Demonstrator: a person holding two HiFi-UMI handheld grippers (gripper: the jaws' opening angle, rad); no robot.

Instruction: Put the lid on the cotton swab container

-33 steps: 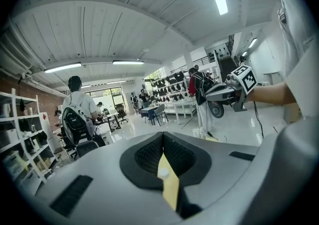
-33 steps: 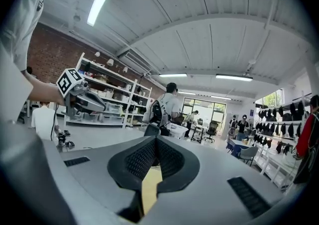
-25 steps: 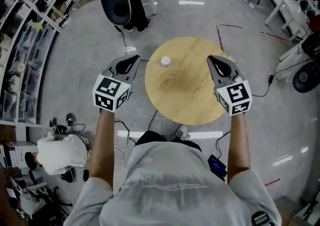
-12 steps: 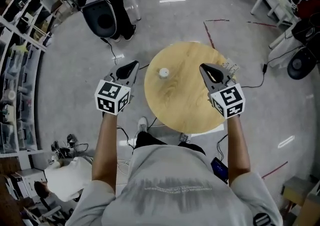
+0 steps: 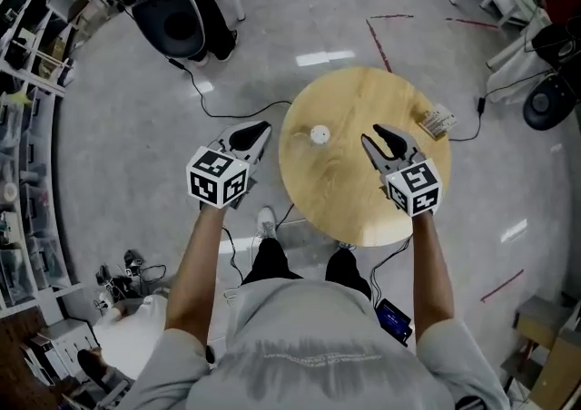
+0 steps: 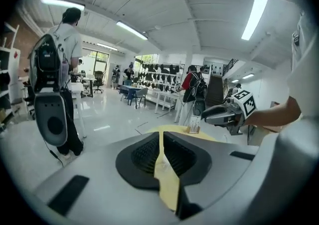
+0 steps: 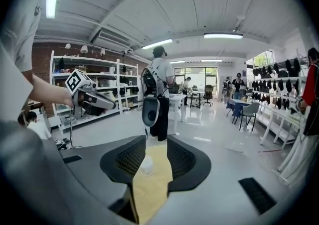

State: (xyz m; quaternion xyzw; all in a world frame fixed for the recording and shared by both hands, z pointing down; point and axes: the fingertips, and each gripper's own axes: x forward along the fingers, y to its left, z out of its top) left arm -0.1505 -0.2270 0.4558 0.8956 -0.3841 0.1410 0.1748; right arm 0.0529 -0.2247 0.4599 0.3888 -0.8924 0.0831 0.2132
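Round wooden table (image 5: pixel 349 213) on a glossy grey floor (image 5: pixel 118 154), black cable (image 5: pixel 211 112) trailing beside it (shelving (image 5: pixel 23 127) far left)

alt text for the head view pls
Seen from above, a person holds two grippers at a round wooden table bearing a small white round object and a cotton swab container near its right edge. The left gripper, shut, hangs beside the table's left edge; the right gripper, jaws just opening and empty, is over the table.
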